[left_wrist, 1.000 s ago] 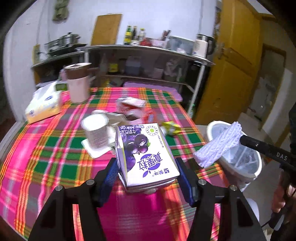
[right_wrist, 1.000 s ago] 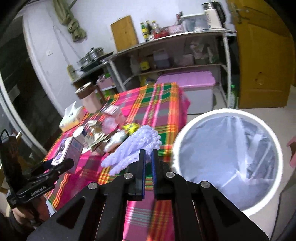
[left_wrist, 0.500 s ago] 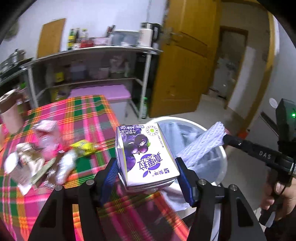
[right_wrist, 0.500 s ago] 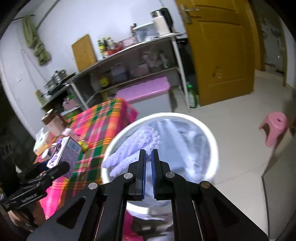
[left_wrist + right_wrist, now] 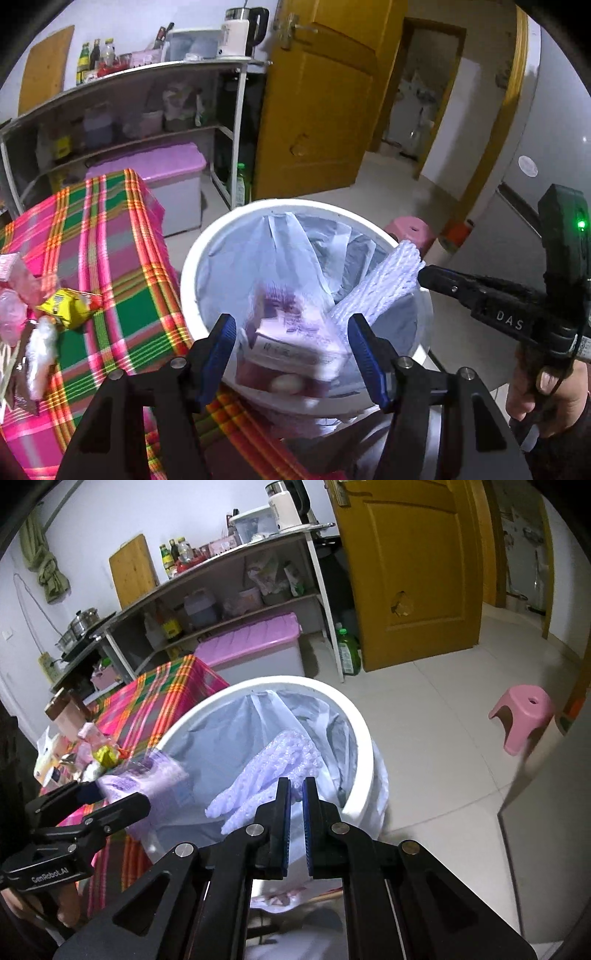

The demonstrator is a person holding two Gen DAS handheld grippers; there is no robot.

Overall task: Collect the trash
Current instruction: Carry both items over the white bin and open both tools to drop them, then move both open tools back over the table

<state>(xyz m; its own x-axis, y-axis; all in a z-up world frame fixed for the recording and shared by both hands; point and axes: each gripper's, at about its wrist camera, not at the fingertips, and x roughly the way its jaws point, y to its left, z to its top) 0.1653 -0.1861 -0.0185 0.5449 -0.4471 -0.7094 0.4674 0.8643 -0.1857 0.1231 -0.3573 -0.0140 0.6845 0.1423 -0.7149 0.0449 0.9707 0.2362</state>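
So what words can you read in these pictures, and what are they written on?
"DAS": on the black body of the right gripper, seen from the left wrist.
"GenRobot.AI": on the black body of the left gripper, seen from the right wrist.
Purple carton between the left fingers: print blurred, unreadable.
Yellow wrapper on the checked tablecloth: too small to read.
Shelf bottles: labels too small.

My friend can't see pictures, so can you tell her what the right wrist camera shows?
The right gripper pinches a white foam net over a white trash bin lined with a plastic bag. On the left, the left gripper has a blurred purple carton at its tips above the bin's edge, beside a plaid table.
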